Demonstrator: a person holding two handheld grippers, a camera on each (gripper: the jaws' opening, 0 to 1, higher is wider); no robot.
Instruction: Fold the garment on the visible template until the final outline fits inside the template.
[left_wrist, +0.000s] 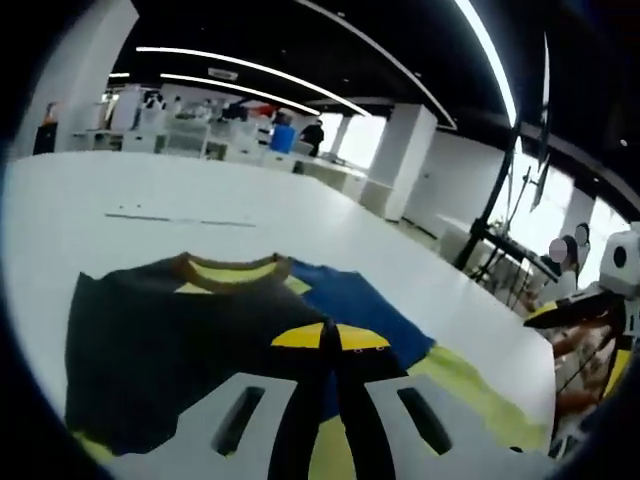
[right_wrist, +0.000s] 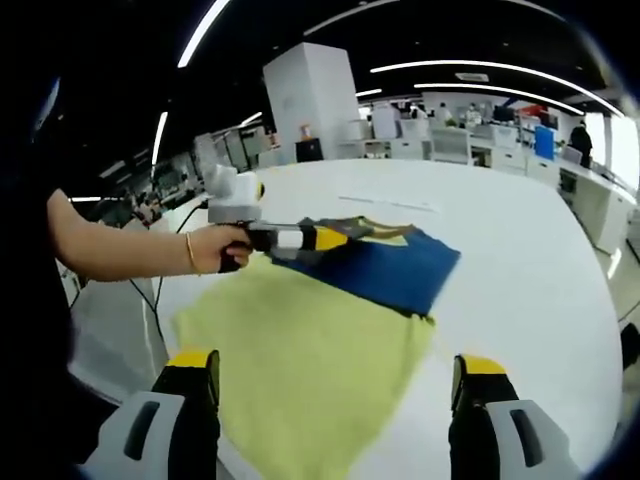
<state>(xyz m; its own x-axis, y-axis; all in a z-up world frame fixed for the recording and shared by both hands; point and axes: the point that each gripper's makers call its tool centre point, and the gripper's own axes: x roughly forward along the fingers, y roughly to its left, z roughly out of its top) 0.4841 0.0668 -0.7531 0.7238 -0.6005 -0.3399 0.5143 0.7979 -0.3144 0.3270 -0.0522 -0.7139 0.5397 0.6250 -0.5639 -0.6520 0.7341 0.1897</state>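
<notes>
Mid-fold: my left gripper (left_wrist: 330, 345), jaws pressed together on the garment (left_wrist: 180, 320) lying on the white table (left_wrist: 200, 200), my right gripper (right_wrist: 335, 385) spread empty; folds remain.

The left gripper (left_wrist: 331, 338) rose from the bottom centre of the frame, its yellow-tipped jaws pressed together over the garment (left_wrist: 200, 330). The garment lay flat on the white table (left_wrist: 200, 190), its dark panel at lower left, a blue panel at centre right and a yellow strip toward the lower right. The brown-edged collar (left_wrist: 230, 266) sat just above centre. The other gripper (left_wrist: 600, 300) showed at the right edge.
</notes>
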